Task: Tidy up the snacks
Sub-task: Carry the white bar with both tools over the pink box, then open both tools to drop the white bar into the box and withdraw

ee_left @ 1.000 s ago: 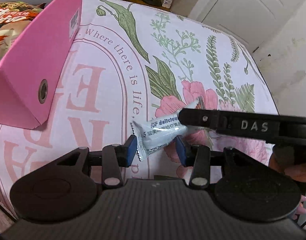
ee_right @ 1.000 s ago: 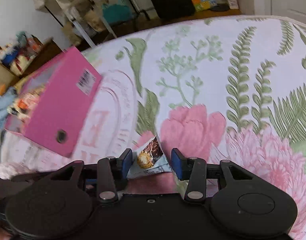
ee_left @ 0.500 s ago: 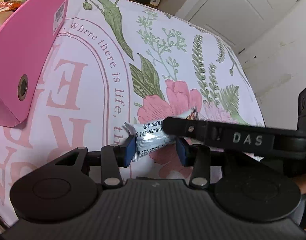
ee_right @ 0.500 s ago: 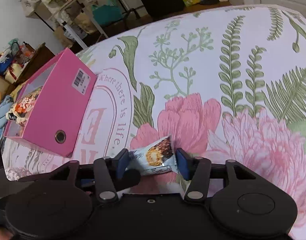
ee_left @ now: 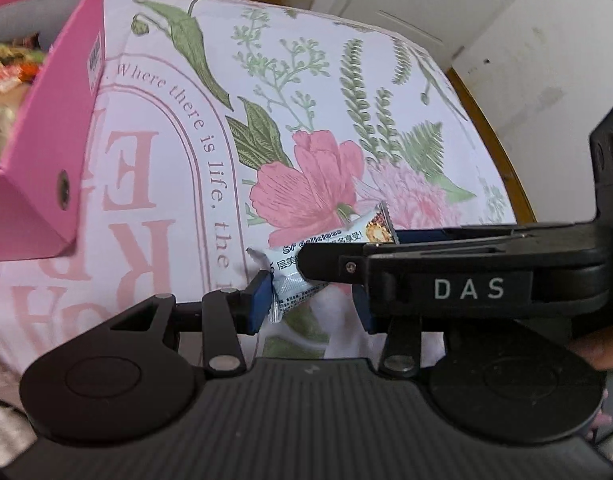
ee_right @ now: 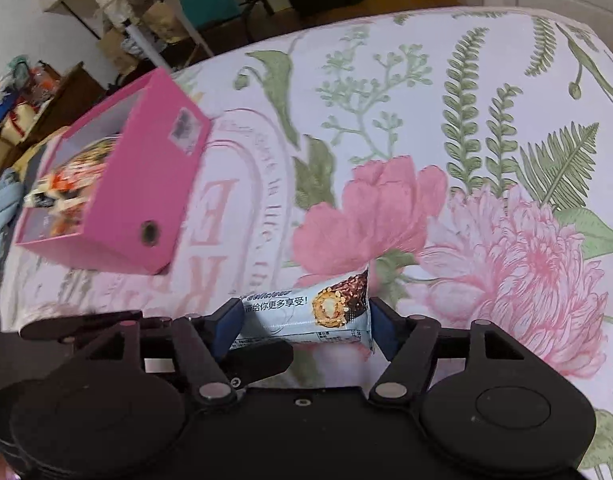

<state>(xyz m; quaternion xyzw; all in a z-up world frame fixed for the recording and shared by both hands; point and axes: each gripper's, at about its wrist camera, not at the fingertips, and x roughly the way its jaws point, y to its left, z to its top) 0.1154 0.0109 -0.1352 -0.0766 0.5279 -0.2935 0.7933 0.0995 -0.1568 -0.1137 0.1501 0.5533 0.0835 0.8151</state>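
A pale blue snack bar (ee_left: 326, 240) with a chocolate roll printed on it hangs just above the flowered tablecloth. My left gripper (ee_left: 310, 306) is shut on its left end, blue pads on the crimped wrapper. A finger (ee_left: 446, 280) of the right gripper, marked DAS, crosses in front from the right and hides part of the bar. In the right wrist view the snack bar (ee_right: 306, 308) lies lengthways between the pads of my right gripper (ee_right: 304, 322), whose jaws are opening. One left gripper finger (ee_right: 262, 356) shows under the bar. An open pink box (ee_right: 146, 184) lies at the left.
The pink box (ee_left: 46, 160) holds several snack packets (ee_right: 70, 184). The tablecloth (ee_left: 306, 80) covers a round table whose wooden edge (ee_left: 506, 168) curves at the right. A hand (ee_left: 594, 352) holds the right gripper. Shelves and clutter (ee_right: 146, 20) stand beyond the table.
The right gripper's jaws have spread wide and the crumpled bar has straightened out between them. Both grippers have risen from the cloth. The left gripper's grip looks unchanged.
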